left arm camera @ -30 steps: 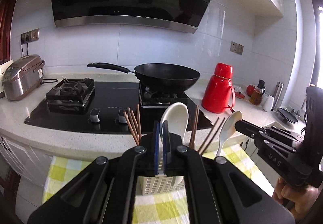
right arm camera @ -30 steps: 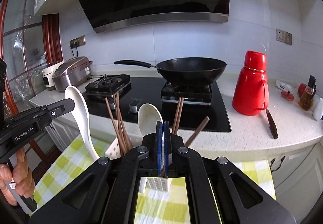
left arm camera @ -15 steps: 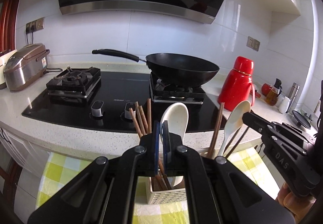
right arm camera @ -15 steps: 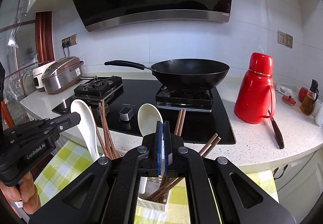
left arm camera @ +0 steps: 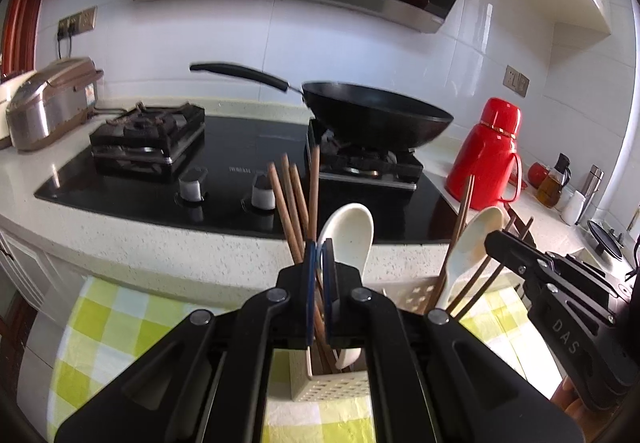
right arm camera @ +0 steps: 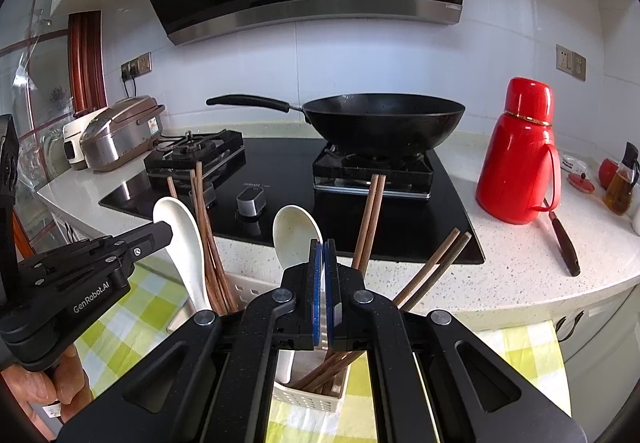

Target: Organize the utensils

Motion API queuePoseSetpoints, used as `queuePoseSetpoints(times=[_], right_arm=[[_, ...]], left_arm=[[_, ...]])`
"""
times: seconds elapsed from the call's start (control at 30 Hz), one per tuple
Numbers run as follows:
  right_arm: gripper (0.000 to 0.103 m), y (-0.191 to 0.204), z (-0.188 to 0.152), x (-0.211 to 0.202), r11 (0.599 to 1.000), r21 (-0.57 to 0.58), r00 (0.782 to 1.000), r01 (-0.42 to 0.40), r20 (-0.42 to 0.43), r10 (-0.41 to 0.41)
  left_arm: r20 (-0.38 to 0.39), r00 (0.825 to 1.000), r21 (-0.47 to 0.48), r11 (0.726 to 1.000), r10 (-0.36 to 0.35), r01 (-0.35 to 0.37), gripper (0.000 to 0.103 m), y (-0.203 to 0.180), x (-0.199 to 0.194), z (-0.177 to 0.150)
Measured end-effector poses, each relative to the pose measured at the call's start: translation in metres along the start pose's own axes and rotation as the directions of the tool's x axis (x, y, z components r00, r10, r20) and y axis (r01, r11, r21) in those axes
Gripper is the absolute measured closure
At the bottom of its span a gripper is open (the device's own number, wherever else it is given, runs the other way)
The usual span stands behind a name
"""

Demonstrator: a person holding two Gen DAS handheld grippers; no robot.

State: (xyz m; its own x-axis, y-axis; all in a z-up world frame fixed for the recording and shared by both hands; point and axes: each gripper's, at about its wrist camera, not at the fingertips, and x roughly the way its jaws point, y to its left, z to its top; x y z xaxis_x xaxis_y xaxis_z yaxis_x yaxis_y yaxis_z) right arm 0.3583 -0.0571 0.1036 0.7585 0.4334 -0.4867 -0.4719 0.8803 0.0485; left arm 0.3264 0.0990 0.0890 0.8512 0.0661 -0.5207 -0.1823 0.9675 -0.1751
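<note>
A white perforated utensil holder stands on a green checked cloth and holds brown chopsticks and two white spoons. My left gripper is shut and empty, just in front of the left spoon. My right gripper is shut and empty, in front of the right spoon. The holder shows below it with chopsticks. Each gripper shows in the other's view: the right one beside the right spoon, the left one beside the left spoon.
Behind the holder is a counter with a black gas hob, a black wok, a red thermos, a rice cooker, a knife and small bottles at the far right.
Both grippers have drawn back and up from the holder, so more of it and the cloth shows below. Both stay shut. The spoons and chopsticks stay in the holder.
</note>
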Motion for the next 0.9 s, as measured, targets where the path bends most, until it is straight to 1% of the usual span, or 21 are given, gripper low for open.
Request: queuePoseSetpoints(times=[0.1, 0.23, 0.37, 0.5, 0.53, 0.57, 0.6, 0.63, 0.67, 0.7, 0.73, 0.77, 0.8, 0.83, 0.87, 0.9], right_arm=[[0.098, -0.001, -0.005, 0.003, 1.0, 0.01, 1.0, -0.004, -0.02, 0.004], [0.093, -0.002, -0.006, 0.0, 1.0, 0.022, 1.0, -0.004, -0.016, 0.005], [0.093, -0.002, -0.003, -0.012, 1.0, 0.024, 1.0, -0.009, 0.009, 0.008], [0.093, -0.004, 0.0, -0.032, 0.999, 0.035, 0.999, -0.017, 0.044, 0.016], [0.092, -0.005, 0.001, -0.038, 0.999, 0.04, 0.998, -0.019, 0.055, 0.017], [0.091, -0.007, 0.0, -0.045, 0.999, 0.046, 0.998, -0.02, 0.066, 0.017], [0.085, -0.008, 0.0, -0.053, 0.998, 0.053, 0.997, -0.021, 0.077, 0.017], [0.076, -0.009, -0.003, -0.061, 0.998, 0.062, 0.996, -0.022, 0.09, 0.016], [0.069, -0.008, -0.006, -0.068, 0.998, 0.067, 0.995, -0.021, 0.102, 0.014], [0.058, -0.008, -0.009, -0.075, 0.998, 0.066, 0.993, -0.018, 0.114, 0.01], [0.055, -0.006, -0.016, -0.083, 0.998, 0.06, 0.992, -0.012, 0.123, 0.005], [0.055, -0.006, -0.022, -0.089, 0.998, 0.059, 0.992, -0.008, 0.128, 0.001], [0.054, -0.007, -0.03, -0.094, 0.998, 0.064, 0.991, -0.004, 0.13, -0.004], [0.049, -0.007, -0.041, -0.099, 0.998, 0.069, 0.992, 0.001, 0.128, -0.01], [0.047, -0.009, -0.051, -0.103, 0.997, 0.074, 0.992, 0.003, 0.126, -0.012], [0.042, -0.011, -0.062, -0.107, 0.996, 0.086, 0.992, 0.005, 0.126, -0.015]], left_arm=[[-0.034, 0.999, -0.015, 1.0, -0.014, 0.013, 0.092, 0.005, 0.007, -0.007], [-0.033, 0.999, -0.024, 1.0, -0.02, 0.019, 0.086, 0.011, 0.003, -0.01], [-0.011, 1.0, -0.032, 0.999, -0.019, 0.019, 0.085, 0.016, -0.011, -0.008], [0.026, 1.0, -0.042, 0.999, -0.008, 0.009, 0.084, 0.021, -0.033, -0.006], [0.04, 0.999, -0.041, 0.999, -0.005, 0.006, 0.082, 0.022, -0.04, -0.007], [0.054, 0.999, -0.038, 0.999, -0.004, 0.006, 0.077, 0.021, -0.048, -0.008], [0.065, 0.998, -0.035, 0.999, -0.007, 0.009, 0.075, 0.021, -0.056, -0.009], [0.075, 0.997, -0.031, 0.999, -0.013, 0.016, 0.071, 0.02, -0.063, -0.011], [0.083, 0.996, -0.026, 0.999, -0.018, 0.02, 0.07, 0.019, -0.069, -0.014], [0.095, 0.995, -0.015, 1.0, -0.019, 0.02, 0.068, 0.016, -0.078, -0.018], [0.104, 0.994, -0.002, 1.0, -0.022, 0.023, 0.064, 0.014, -0.086, -0.024], [0.11, 0.993, 0.009, 1.0, -0.031, 0.03, 0.06, 0.011, -0.093, -0.032], [0.114, 0.993, 0.015, 0.999, -0.036, 0.034, 0.059, 0.009, -0.099, -0.038], [0.121, 0.992, 0.021, 0.999, -0.038, 0.035, 0.056, 0.007, -0.105, -0.046], [0.127, 0.991, 0.031, 0.999, -0.043, 0.04, 0.052, 0.005, -0.112, -0.057], [0.129, 0.99, 0.04, 0.998, -0.049, 0.045, 0.049, 0.003, -0.116, -0.065]])
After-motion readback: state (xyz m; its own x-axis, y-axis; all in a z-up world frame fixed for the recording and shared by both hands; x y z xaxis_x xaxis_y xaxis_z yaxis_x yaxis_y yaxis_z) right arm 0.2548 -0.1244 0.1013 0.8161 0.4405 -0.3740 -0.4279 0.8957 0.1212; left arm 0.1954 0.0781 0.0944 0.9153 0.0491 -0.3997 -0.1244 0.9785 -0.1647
